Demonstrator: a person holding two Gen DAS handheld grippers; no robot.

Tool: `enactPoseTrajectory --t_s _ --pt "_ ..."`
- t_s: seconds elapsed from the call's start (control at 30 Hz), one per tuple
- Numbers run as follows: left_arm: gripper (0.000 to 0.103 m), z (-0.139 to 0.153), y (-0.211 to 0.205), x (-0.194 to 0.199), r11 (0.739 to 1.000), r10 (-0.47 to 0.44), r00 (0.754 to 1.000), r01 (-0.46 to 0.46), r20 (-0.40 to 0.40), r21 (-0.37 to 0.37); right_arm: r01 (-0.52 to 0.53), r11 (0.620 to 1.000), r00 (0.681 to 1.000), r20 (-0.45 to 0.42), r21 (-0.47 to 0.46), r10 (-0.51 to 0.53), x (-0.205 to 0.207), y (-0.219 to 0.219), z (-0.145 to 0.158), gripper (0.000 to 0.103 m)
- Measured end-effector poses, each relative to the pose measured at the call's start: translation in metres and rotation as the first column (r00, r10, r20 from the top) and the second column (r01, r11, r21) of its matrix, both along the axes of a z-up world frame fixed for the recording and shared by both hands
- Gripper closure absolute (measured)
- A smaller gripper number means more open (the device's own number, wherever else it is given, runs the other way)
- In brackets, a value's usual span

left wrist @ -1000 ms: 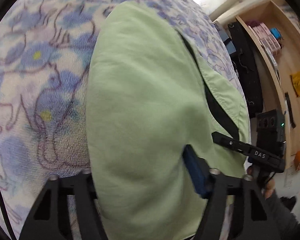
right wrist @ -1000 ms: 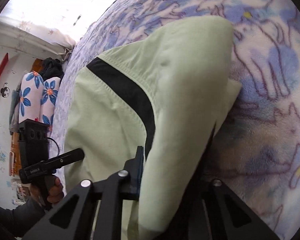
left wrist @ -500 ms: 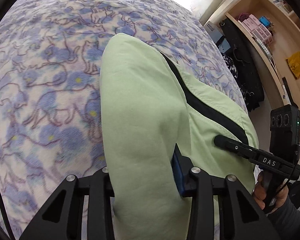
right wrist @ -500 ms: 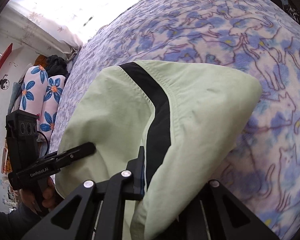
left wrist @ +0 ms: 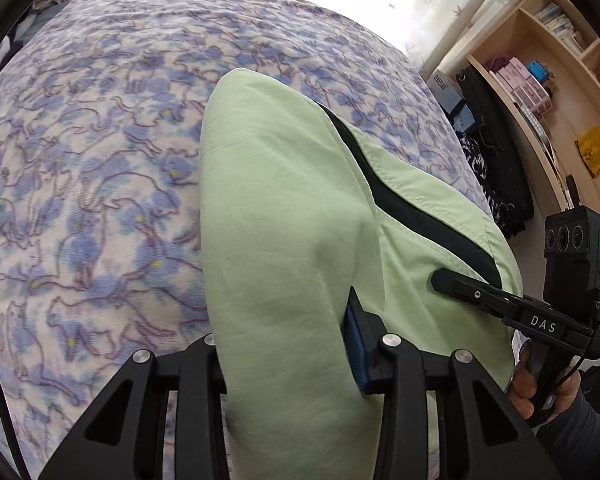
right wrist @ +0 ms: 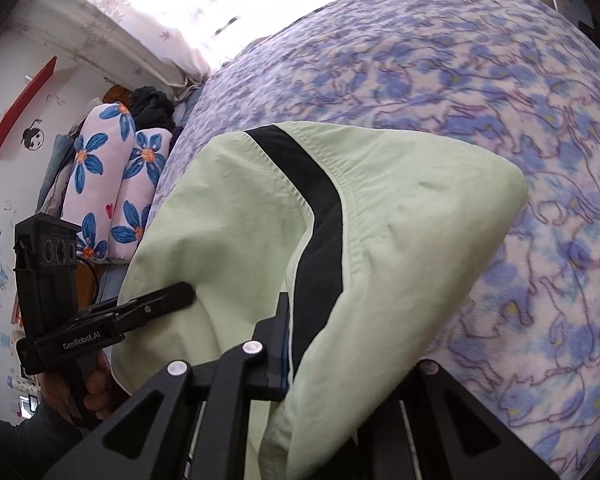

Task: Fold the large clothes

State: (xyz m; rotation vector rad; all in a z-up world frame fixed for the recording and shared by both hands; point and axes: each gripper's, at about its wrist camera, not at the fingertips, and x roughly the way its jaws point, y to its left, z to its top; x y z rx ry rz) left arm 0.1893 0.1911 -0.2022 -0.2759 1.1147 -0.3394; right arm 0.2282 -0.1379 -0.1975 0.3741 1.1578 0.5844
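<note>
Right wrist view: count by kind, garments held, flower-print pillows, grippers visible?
Light green garment: 1
Flower-print pillows: 2
Grippers: 2, right gripper and left gripper, both clamped on the garment
Total: 5

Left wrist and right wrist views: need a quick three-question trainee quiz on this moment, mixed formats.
1. True or false: the pale green cotton garment with a black stripe lies flat and untouched on the purple cat-print fleece blanket.
2. Multiple choice: what sits between the jaws of the left gripper? A) blanket fleece B) green fabric C) nothing
3. Fill in: beyond the bed's far side in the right wrist view lie two white pillows with blue ____.

Key: 1 false, both the left gripper and the right gripper are shut on it. 2 B. 3 flowers.
</note>
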Motion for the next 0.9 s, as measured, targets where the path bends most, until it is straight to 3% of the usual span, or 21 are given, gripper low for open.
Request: enactPoseTrajectory --t_s 0.47,0.77,0.9 --pt "0.067 0.025 0.106 0.04 0.999 0.023 0.999 -0.024 0.027 0.025 -0.034 0.999 0.999 0.036 0.005 0.034 0.038 0.108 0.024 0.094" --pt "0.067 0.022 0.17 0.082 0.998 0.044 0.998 -0.046 0.049 0.038 -0.058 0.998 0.997 0.05 0.013 0.058 0.079 0.173 0.017 0.094" --pt "0.067 0.016 0.198 0.108 0.998 0.052 0.994 -0.056 0.094 0.037 -0.073 0.997 0.994 0.077 0.016 0.072 0.105 0.2 0.014 0.094"
